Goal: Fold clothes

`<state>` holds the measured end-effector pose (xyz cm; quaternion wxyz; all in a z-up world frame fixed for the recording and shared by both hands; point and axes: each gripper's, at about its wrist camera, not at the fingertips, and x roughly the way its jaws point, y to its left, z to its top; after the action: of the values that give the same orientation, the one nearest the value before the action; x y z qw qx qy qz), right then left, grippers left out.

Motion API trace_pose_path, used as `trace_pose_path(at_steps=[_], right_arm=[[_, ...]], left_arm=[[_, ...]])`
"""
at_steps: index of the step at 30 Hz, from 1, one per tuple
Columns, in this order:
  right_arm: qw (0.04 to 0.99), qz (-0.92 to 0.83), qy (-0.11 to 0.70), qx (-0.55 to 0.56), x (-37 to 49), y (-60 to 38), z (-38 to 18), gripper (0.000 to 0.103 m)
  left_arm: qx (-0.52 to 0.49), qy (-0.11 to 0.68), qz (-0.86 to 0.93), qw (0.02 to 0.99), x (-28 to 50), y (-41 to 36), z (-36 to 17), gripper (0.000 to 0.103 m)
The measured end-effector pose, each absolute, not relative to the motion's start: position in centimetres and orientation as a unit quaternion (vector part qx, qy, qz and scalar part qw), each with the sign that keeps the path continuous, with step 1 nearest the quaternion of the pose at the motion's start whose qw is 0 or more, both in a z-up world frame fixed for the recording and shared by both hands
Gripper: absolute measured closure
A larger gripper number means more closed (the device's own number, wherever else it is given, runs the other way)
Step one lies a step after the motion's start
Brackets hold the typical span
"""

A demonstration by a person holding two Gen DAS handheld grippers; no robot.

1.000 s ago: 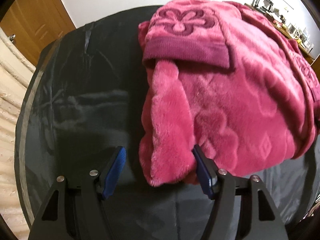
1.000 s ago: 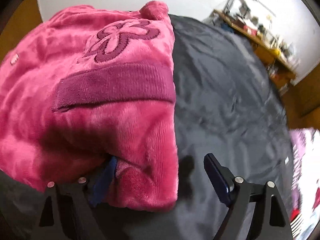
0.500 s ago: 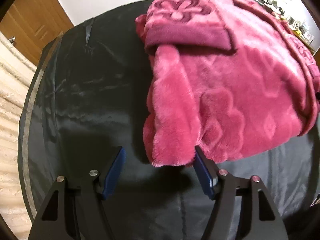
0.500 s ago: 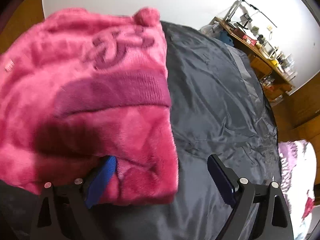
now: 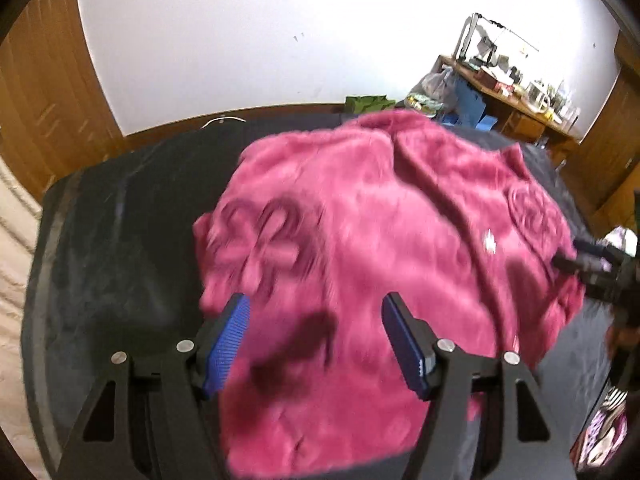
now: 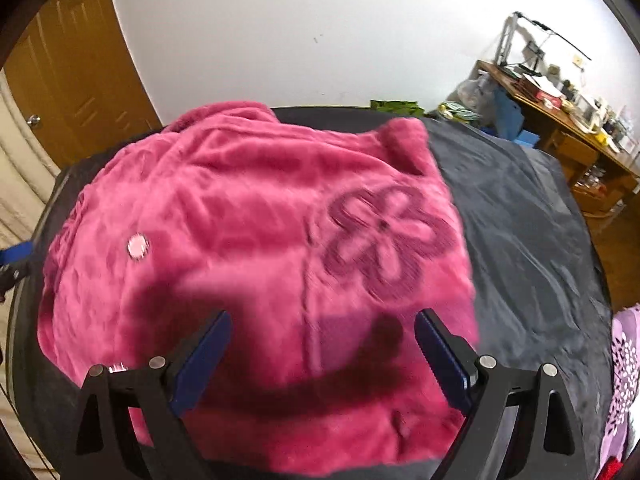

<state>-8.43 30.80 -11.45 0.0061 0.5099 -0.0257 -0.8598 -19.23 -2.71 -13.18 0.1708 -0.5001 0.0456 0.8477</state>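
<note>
A pink fleece garment point(image 5: 400, 220) with embossed flowers lies bunched and folded on a dark sheet point(image 5: 120, 240). My left gripper point(image 5: 316, 304) hovers open above its near left part, blue pads apart, with nothing gripped. In the right wrist view the same garment point(image 6: 240, 208) shows a flower patch and a pale button, and the dark sheet point(image 6: 520, 220) runs off to the right. My right gripper point(image 6: 322, 316) is open above the garment's near right part. Each gripper shows in the other's view, the right gripper point(image 5: 592, 260) at the right edge and the left gripper point(image 6: 16, 256) at the left edge.
A cluttered wooden desk point(image 6: 560, 100) stands at the back right, with bags beside it. A wooden door point(image 6: 72, 80) is at the back left. Beige bedding point(image 5: 12, 240) borders the sheet on the left. A floral cloth point(image 6: 624, 360) lies at the right edge.
Both grippers have lifted off the garment's near edge and moved over it. The fabric that lay between their jaws is now below them, and both views have tilted up toward the wall.
</note>
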Motion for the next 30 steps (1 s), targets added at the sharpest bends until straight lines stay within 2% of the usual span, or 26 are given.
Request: trace_pose_path(at_steps=[7, 12, 15, 30], right_arm=[[-0.003, -0.84, -0.018, 0.543, -11.5, 30.1, -14.5, 0.009], [-0.009, -0.833, 0.013, 0.554, -12.1, 29.2, -16.4, 0.002], [-0.018, -0.833, 0.035, 0.552, -11.8, 28.6, -16.9, 0.001], [-0.003, -0.834, 0.02, 0.552, -11.4, 29.3, -17.3, 0.0]], left_arm=[[-0.555, 0.042, 0.819, 0.137, -23.5, -1.5, -18.1, 0.03], [-0.559, 0.061, 0.816, 0.135, -24.0, -1.1, -19.6, 0.025], [-0.557, 0.069, 0.816, 0.135, -24.0, -1.0, -20.4, 0.025], [-0.551, 0.061, 0.823, 0.127, -23.2, -1.7, -20.4, 0.023]])
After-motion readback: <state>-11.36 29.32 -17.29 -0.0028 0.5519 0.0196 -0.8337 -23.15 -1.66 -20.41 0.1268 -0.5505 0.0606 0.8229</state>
